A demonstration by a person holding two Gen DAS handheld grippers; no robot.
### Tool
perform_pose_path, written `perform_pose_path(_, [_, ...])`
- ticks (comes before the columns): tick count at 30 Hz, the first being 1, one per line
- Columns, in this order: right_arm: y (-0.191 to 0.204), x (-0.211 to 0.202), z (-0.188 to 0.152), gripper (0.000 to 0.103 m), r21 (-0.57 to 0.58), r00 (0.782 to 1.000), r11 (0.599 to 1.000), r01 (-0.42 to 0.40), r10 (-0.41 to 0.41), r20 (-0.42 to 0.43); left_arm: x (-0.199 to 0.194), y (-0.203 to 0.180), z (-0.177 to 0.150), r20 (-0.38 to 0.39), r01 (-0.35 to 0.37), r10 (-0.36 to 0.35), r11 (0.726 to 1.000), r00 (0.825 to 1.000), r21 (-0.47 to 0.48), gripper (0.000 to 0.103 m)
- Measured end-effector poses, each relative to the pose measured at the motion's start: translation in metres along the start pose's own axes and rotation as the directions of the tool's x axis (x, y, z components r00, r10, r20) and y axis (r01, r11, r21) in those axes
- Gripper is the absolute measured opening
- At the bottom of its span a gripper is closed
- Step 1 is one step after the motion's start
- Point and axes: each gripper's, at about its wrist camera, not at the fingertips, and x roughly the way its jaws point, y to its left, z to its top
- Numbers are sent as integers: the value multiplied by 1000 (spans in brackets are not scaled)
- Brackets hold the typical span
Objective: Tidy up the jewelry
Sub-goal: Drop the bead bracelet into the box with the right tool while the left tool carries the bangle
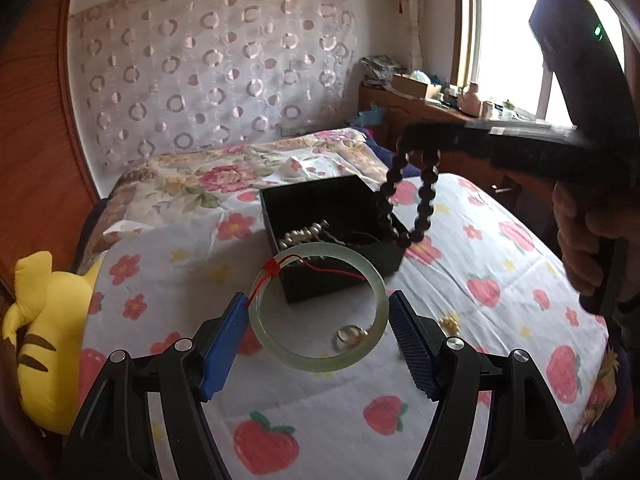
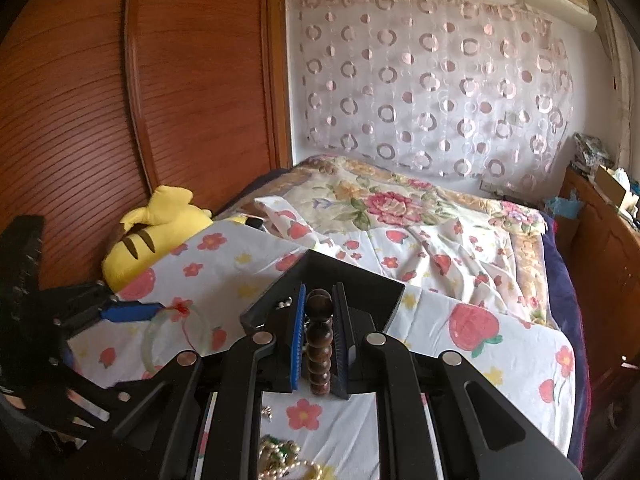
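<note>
Two hand-held grippers above a bed [image 1: 460,360] spread with a white strawberry-and-flower sheet, both bringing pieces toward an open black rectangular jewelry box [image 1: 332,236] that rests on the sheet. The box already contains a strand of pale pearls [image 1: 304,234] and a dark item too dim to identify.

Left gripper [image 1: 318,330]: jaws spread wide, their blue pads bearing on opposite outer edges of a pale green jade-like bangle [image 1: 320,364] tied with a thin red cord [image 1: 304,266]. The bangle is pinched across its diameter and held nearly flat, just short of the box's near wall, presumably so that it can be lowered in without tilting. Seen through the ring, a small silver-and-gold ring cluster [image 1: 352,334] lies on the sheet.

Right gripper [image 2: 318,344]: jaws almost pressed together, pinching a string of dark brown round wooden beads [image 2: 319,344]. In the left wrist view the loop hangs freely over the box's right corner, a hold that suits letting it coil downward.

A heap of gold beaded pieces [image 2: 288,460] remains on the sheet beneath the right gripper, so the sorting appears to be partway through. A yellow striped plush toy [image 1: 40,320] lies at the bed's edge.
</note>
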Motion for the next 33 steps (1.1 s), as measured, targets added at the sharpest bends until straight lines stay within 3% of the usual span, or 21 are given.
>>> perform_pose_path(5, [-4, 20, -3, 15, 18, 1000, 1000, 11, -10, -26, 8, 9, 12, -2, -15, 15, 1000, 1000, -11, 69])
perform_pose_path(15, [2, 22, 19, 15, 6, 1000, 1000, 12, -12, 19, 18, 16, 30, -1, -36, 36, 999, 999, -24, 69])
perform_pose_path(28, [-13, 45, -1, 16, 71, 998, 997, 0, 5, -63, 37, 21, 37, -29, -59, 58, 997, 998, -40, 69])
perform_pose_path(31, [-20, 44, -5, 31, 88, 997, 996, 12, -5, -78, 44, 20, 42, -34, -61, 60, 997, 998, -36, 69])
perform_pose_path(33, [-24, 40, -8, 33, 91, 997, 996, 17, -10, -75, 48, 19, 48, -37, -66, 65, 997, 997, -32, 69])
